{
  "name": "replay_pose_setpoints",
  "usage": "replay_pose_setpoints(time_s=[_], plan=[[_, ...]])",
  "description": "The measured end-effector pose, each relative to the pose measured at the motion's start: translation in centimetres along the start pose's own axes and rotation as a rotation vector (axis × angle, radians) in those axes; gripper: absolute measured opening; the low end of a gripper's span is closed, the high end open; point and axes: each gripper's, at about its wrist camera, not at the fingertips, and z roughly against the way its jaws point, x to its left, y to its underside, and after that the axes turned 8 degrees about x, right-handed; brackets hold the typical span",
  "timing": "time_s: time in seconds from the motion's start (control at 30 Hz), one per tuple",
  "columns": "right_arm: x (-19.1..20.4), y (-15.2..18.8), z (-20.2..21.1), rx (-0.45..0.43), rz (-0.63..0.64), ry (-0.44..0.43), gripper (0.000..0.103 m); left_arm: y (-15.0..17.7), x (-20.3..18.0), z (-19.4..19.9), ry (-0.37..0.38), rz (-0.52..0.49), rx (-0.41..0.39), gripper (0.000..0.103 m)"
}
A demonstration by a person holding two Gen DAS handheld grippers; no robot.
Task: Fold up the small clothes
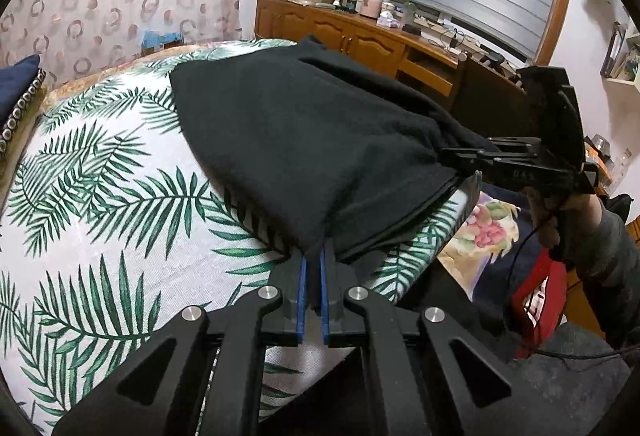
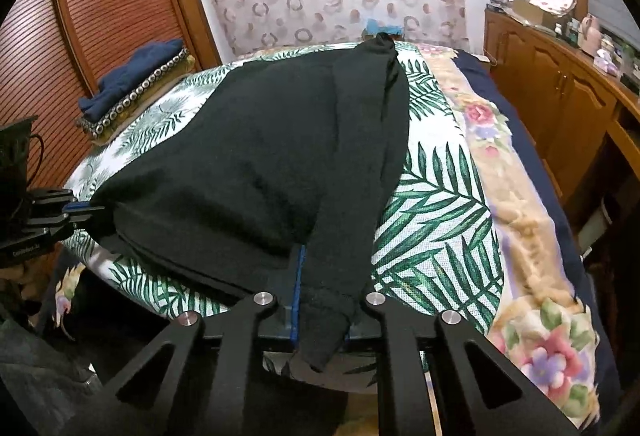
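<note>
Across the near end of the bed's palm-leaf sheet [image 2: 436,220] lies a black garment [image 1: 304,140], its near hem lifted off the surface by both tools. The left gripper [image 1: 314,264] has its blue-lined fingers [image 1: 303,276] pinched nearly together on the hem's left corner; the right gripper [image 2: 320,300] clamps a bunched corner, and a tail of cloth hangs through its fingers. The likely risk is uneven tension: that bunched hold on the right could slip or drag a twist into the fold, leaving it crooked. The bed edge sits just below both tools, so slack cloth could slide off. Ahead, the sheet offers open room, while a wooden dresser [image 2: 560,96] crowds the right side and a navy pile [image 2: 132,76] sits far left.
</note>
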Motion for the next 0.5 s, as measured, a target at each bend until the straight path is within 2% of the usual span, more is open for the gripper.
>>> replay_pose_setpoints(time_s=[0.13,0.5], plan=[[0.5,0.1,0.5,-0.005,0.019,0.006,0.011,-0.4,-0.9,1.4,-0.027,-0.027,-0.030,0.006],[0.9,-0.4,5.4,-0.079,0.029,-0.083,0.010,-1.5,-1.6,7.3,0.012,-0.040,-0.171,0.005]])
